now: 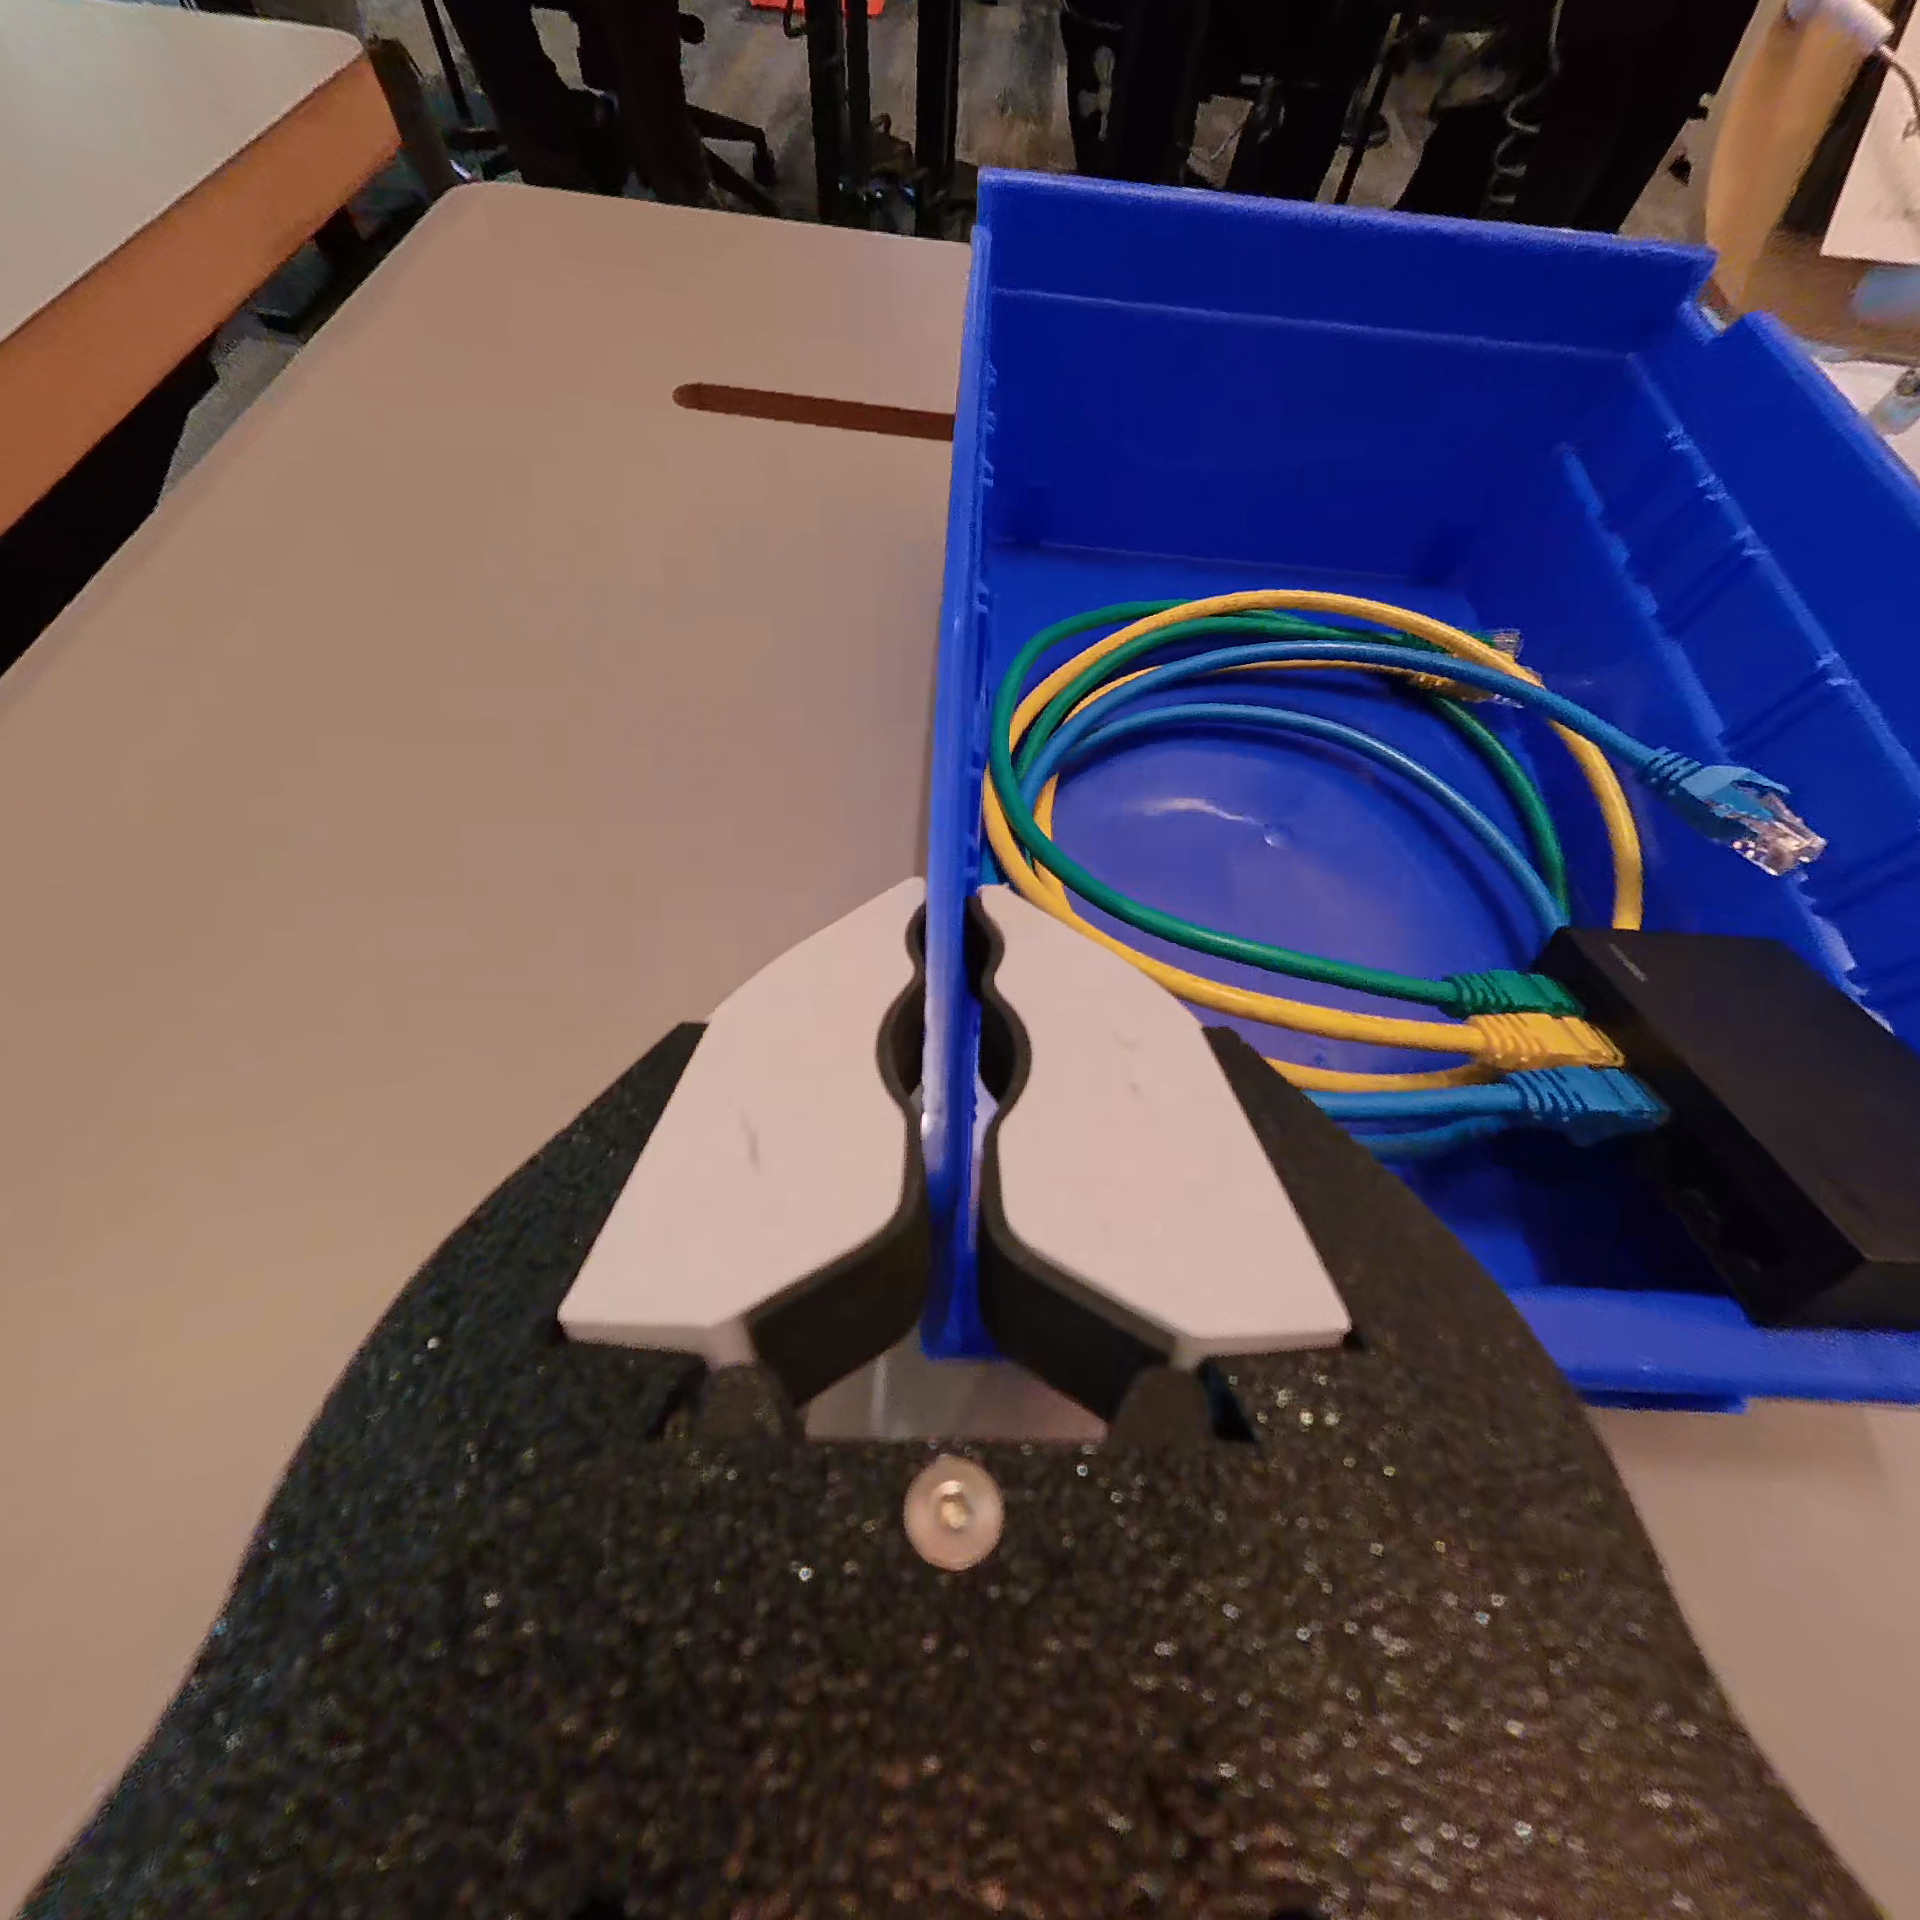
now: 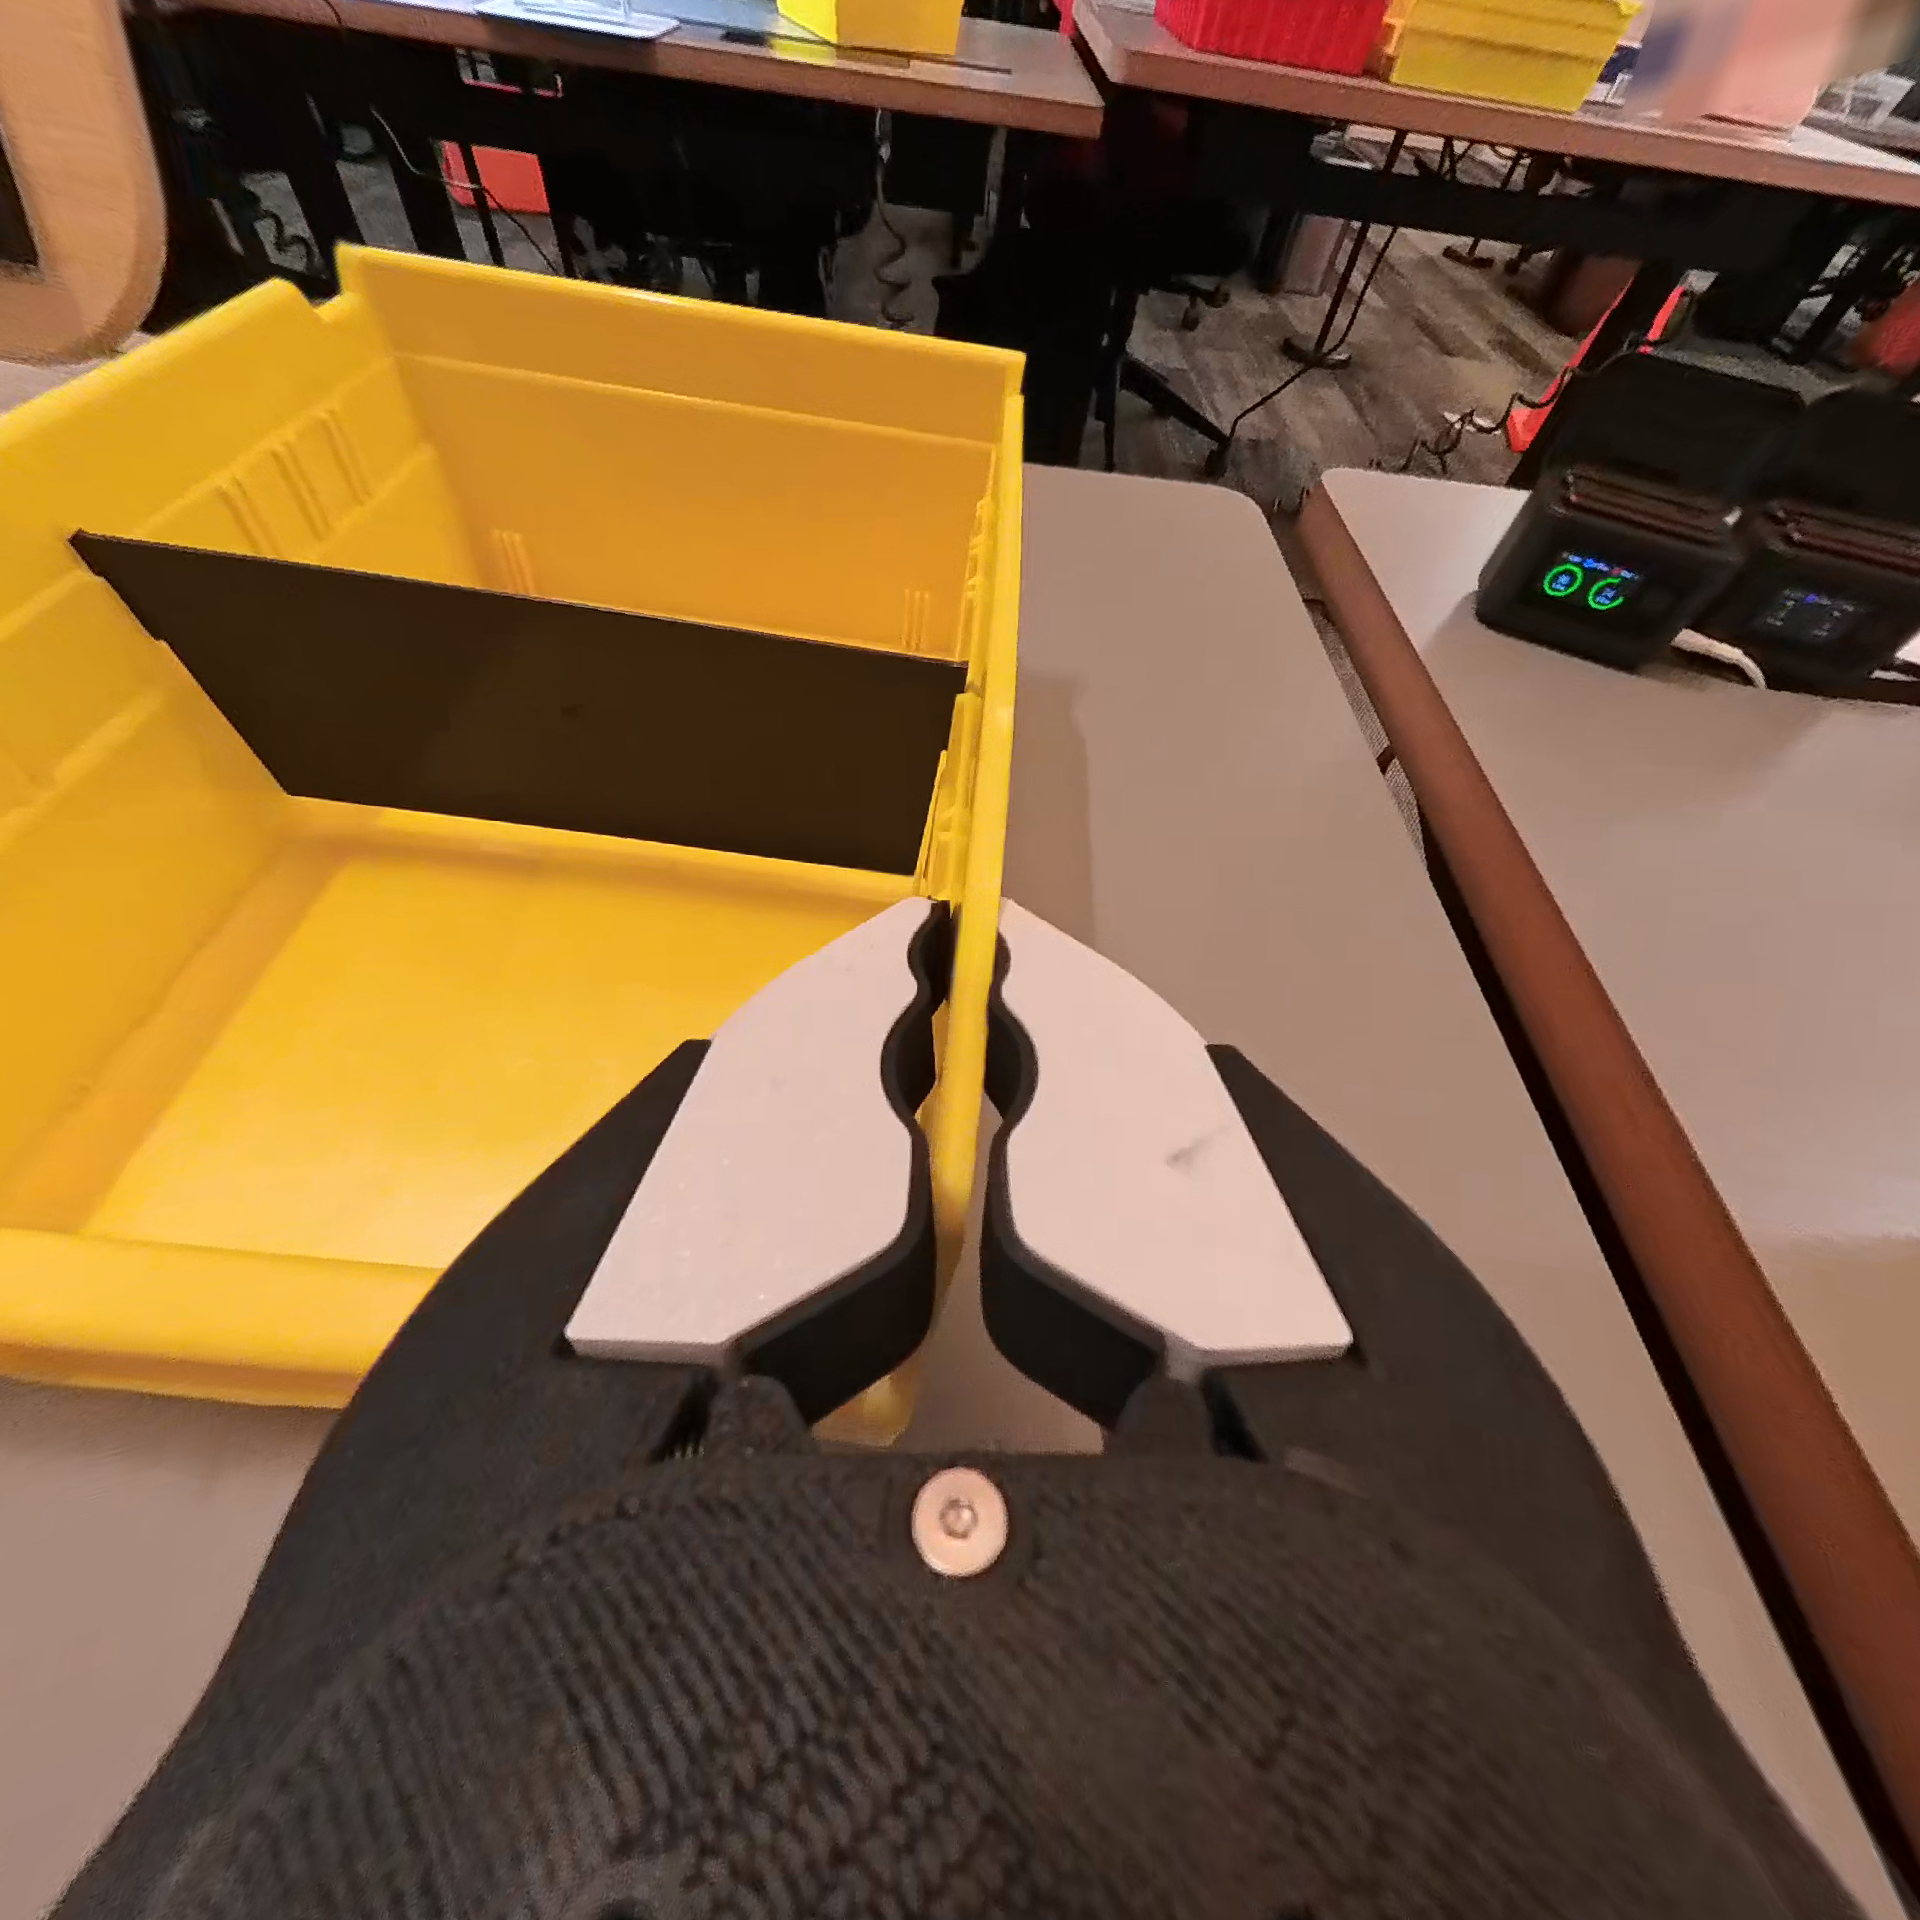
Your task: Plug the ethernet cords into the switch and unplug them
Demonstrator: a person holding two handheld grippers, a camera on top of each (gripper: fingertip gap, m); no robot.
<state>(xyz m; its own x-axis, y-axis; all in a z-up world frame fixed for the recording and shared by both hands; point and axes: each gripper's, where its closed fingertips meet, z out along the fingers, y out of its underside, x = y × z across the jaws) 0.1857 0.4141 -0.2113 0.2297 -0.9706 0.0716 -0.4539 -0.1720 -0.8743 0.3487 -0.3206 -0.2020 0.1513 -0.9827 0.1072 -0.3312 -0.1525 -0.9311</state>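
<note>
- The switch, a black box, lies at the near right of the blue bin's floor.
- Three ethernet cords are seated side by side in its ports: the green cord, the yellow cord and the blue cord.
- The cords loop round the bin floor. The blue cord's free plug lies loose near the bin's right wall, and two more free ends rest farther back, too small to tell apart.
- Judged from this, the plugging half looks done for these three ends, while unplugging is not begun; neither tool is near the cords.
- The left gripper is nearly closed, pinching the blue bin's left wall between its fingers.
- The right gripper is likewise clamped on the right wall of a yellow bin, which has a black divider and nothing in its near compartment.
- Both bins sit on a pale table.
</note>
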